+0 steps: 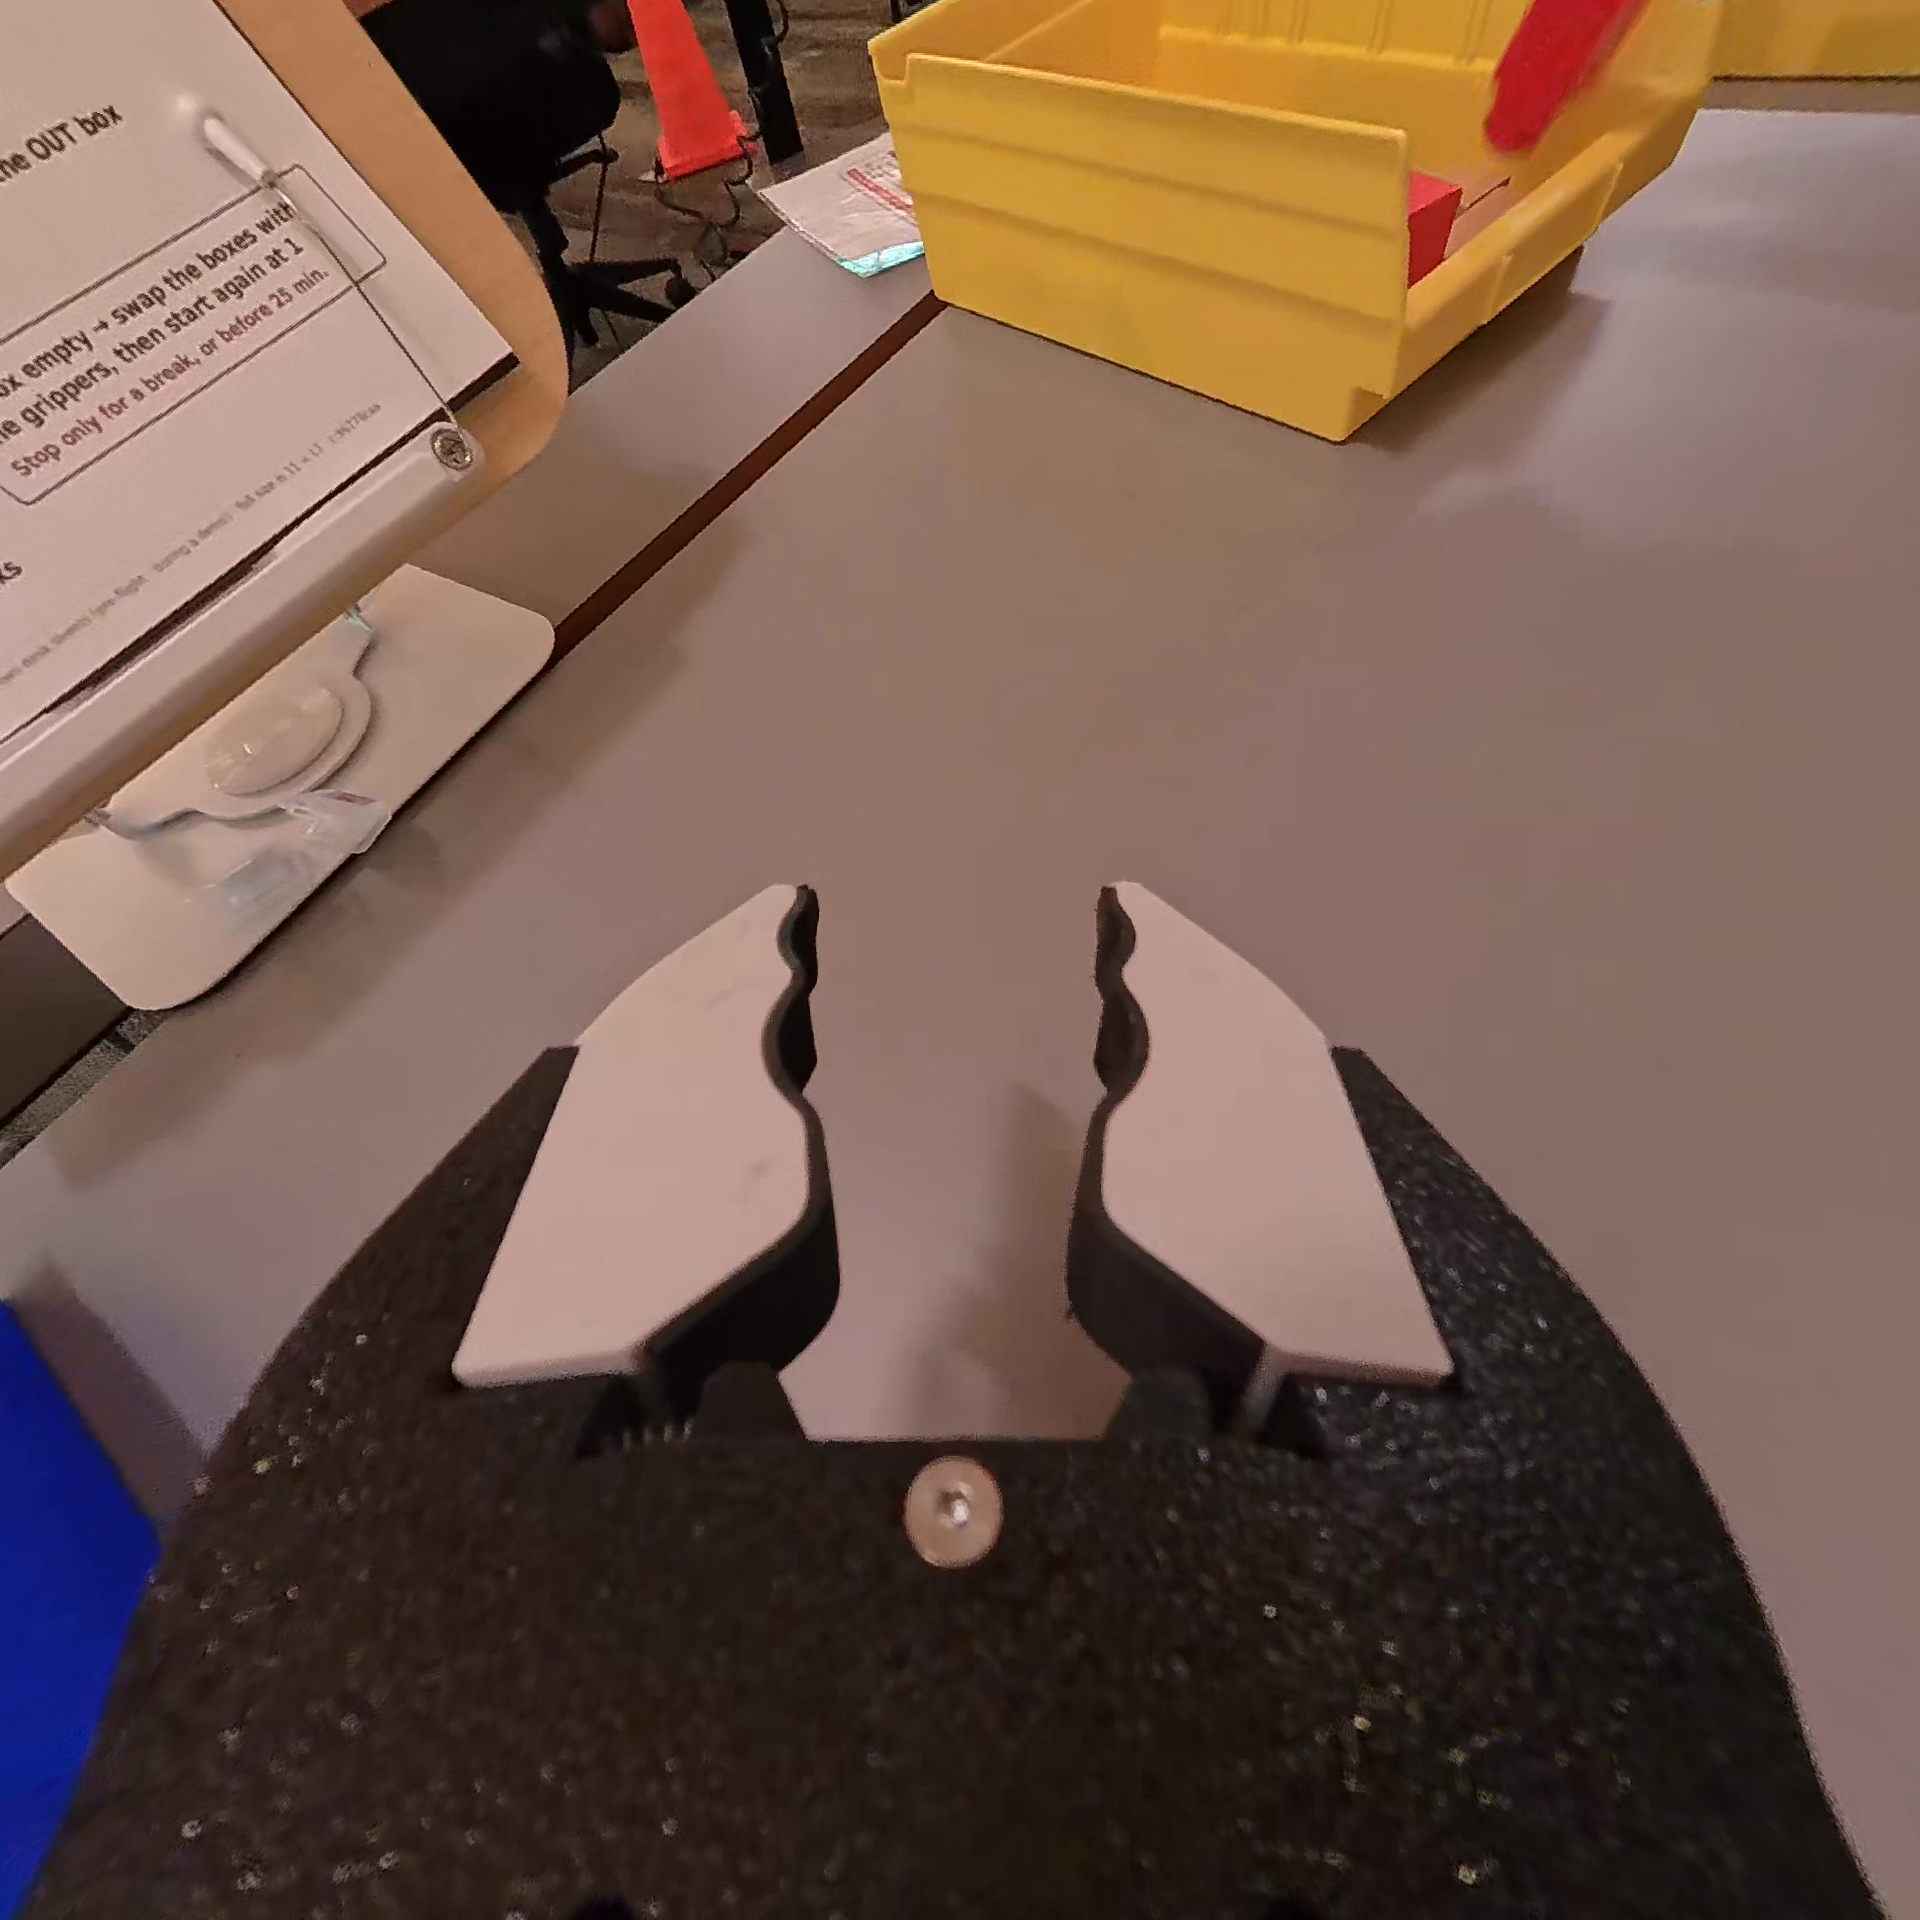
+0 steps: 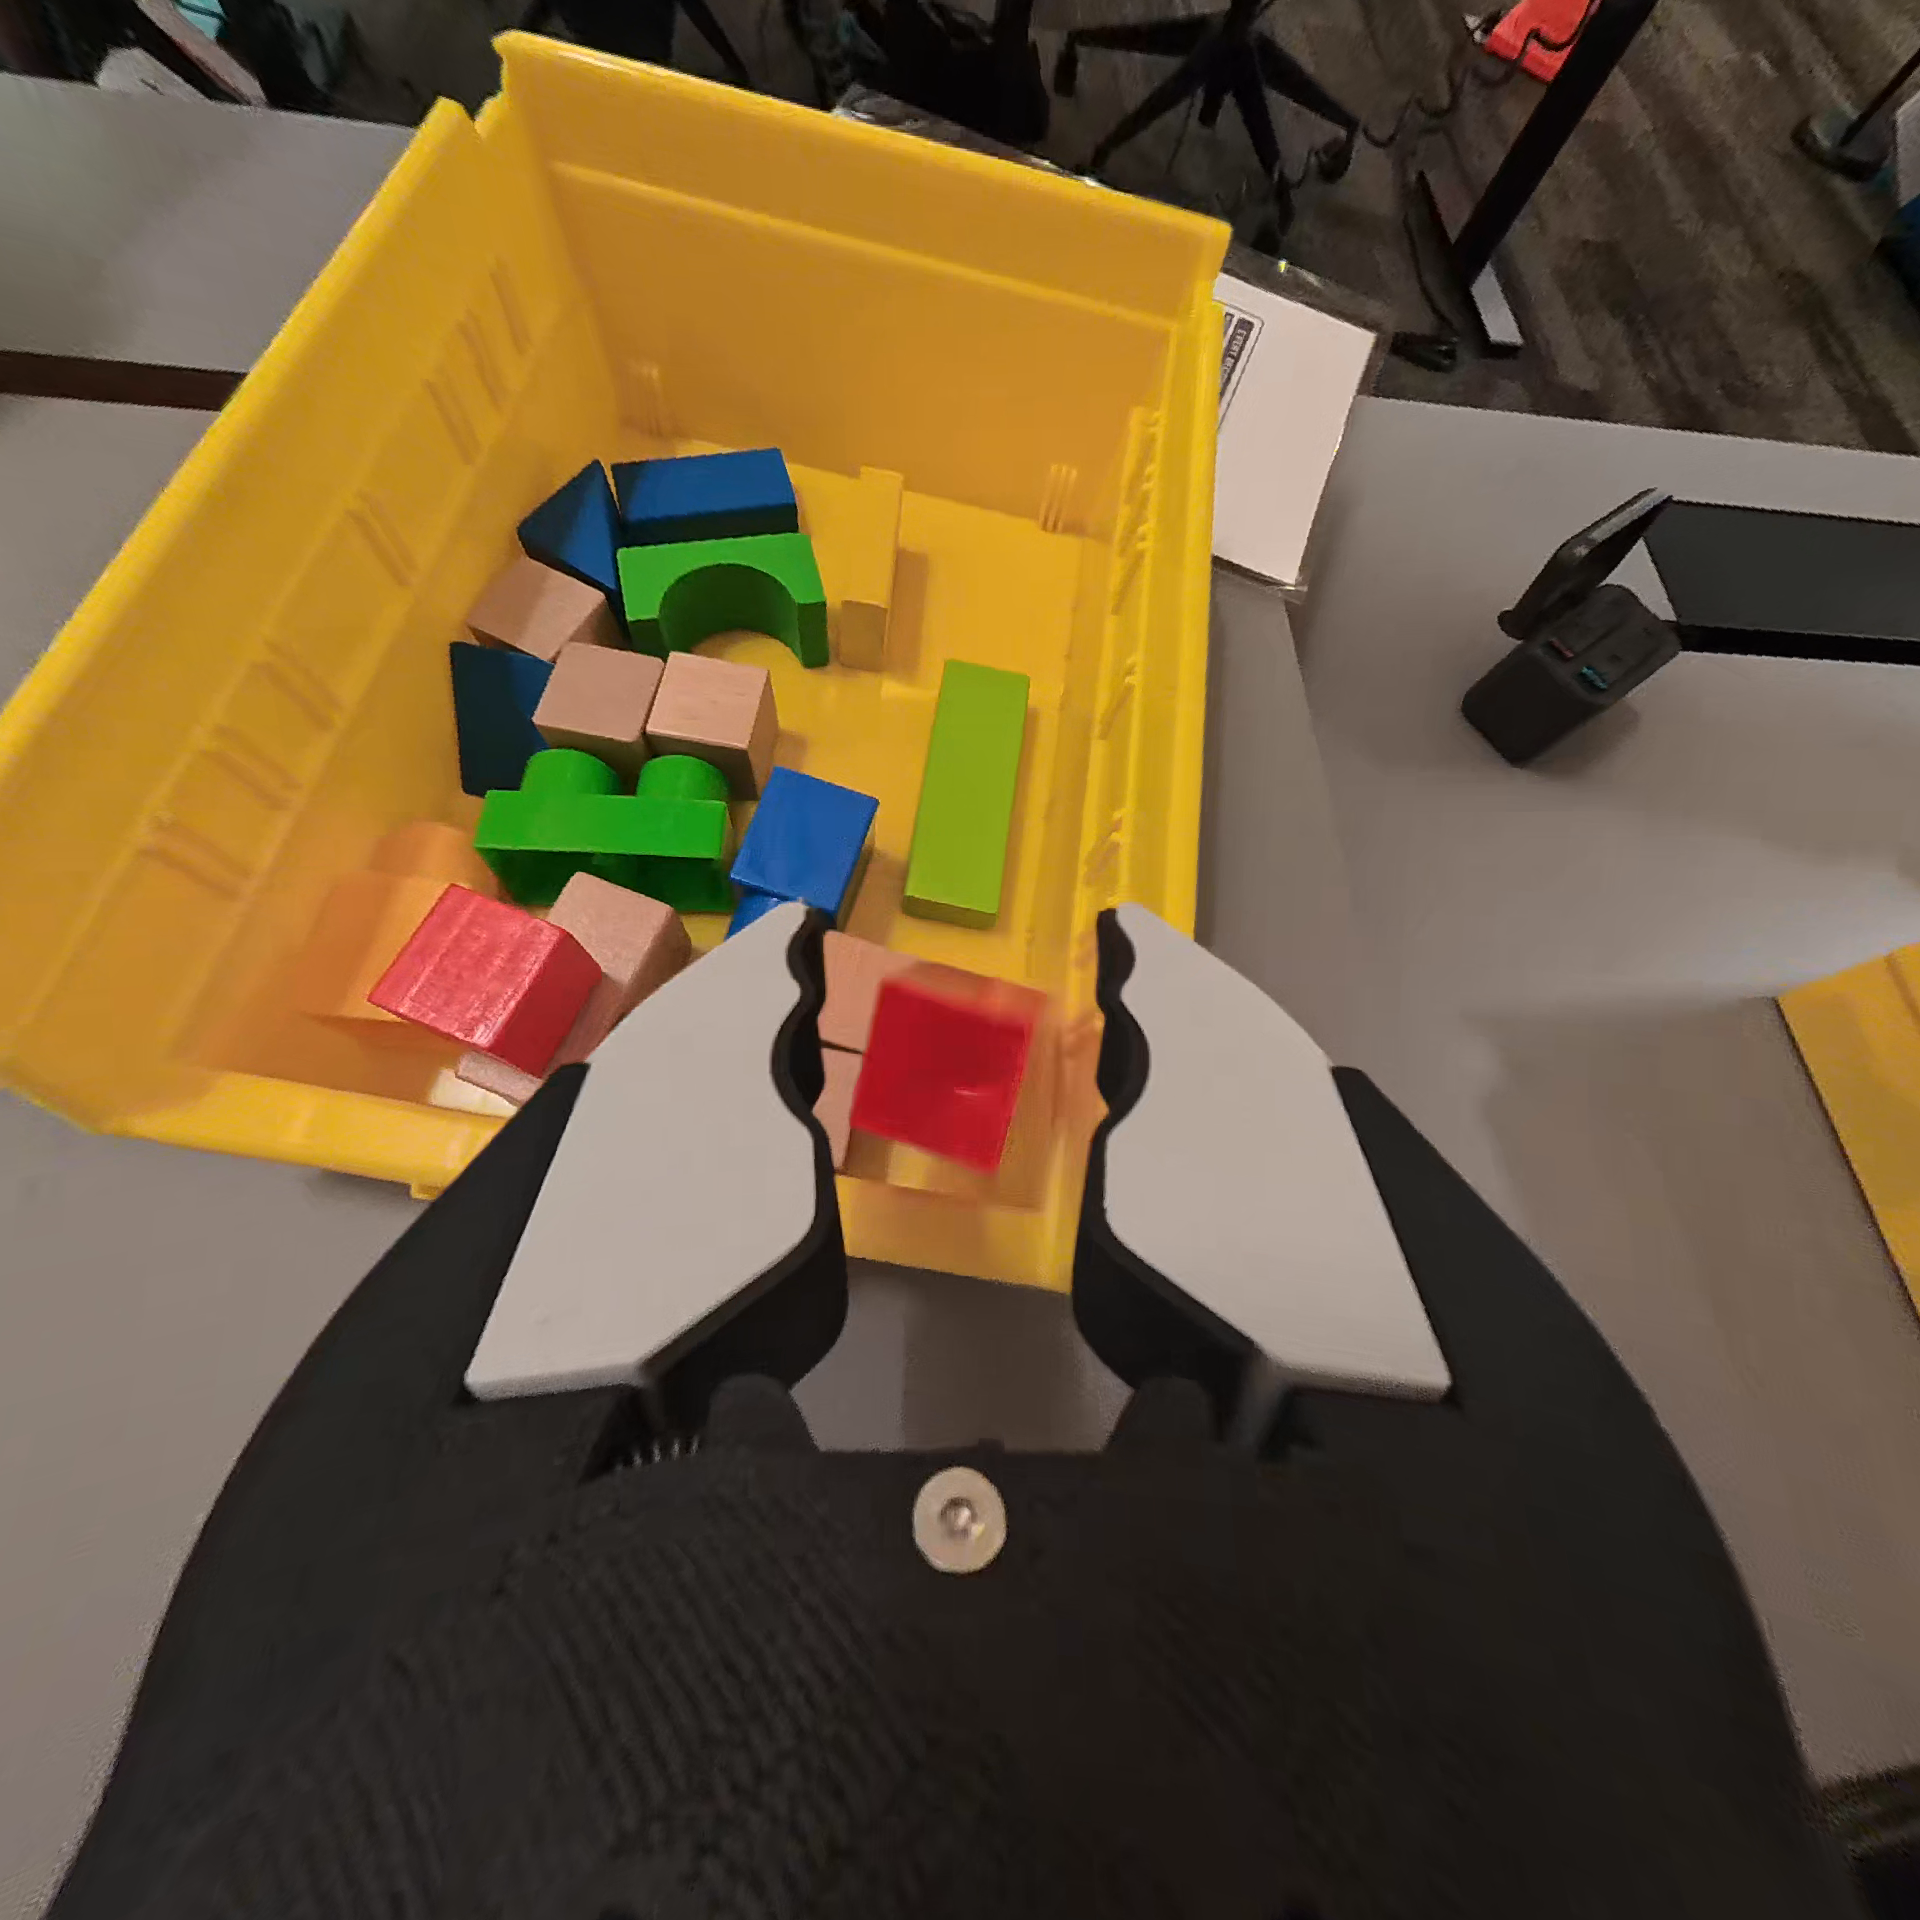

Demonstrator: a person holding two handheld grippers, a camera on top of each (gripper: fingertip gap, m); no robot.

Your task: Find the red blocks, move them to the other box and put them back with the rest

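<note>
While my right gripper (image 2: 956, 935) hung with its jaws spread wide over the near end of the yellow box (image 2: 312, 540), a blurred red cube (image 2: 940, 1070) sat between my fingers (image 2: 686, 1091) with a clear gap on either side, gripped by neither. Just left of that lay a second red block (image 2: 483, 977), and beyond them the green, blue and plain wooden blocks. My left gripper (image 1: 956, 914) stood equally wide and bare over the grey table (image 1: 1143, 644), another yellow box (image 1: 1143, 260) well ahead.
</note>
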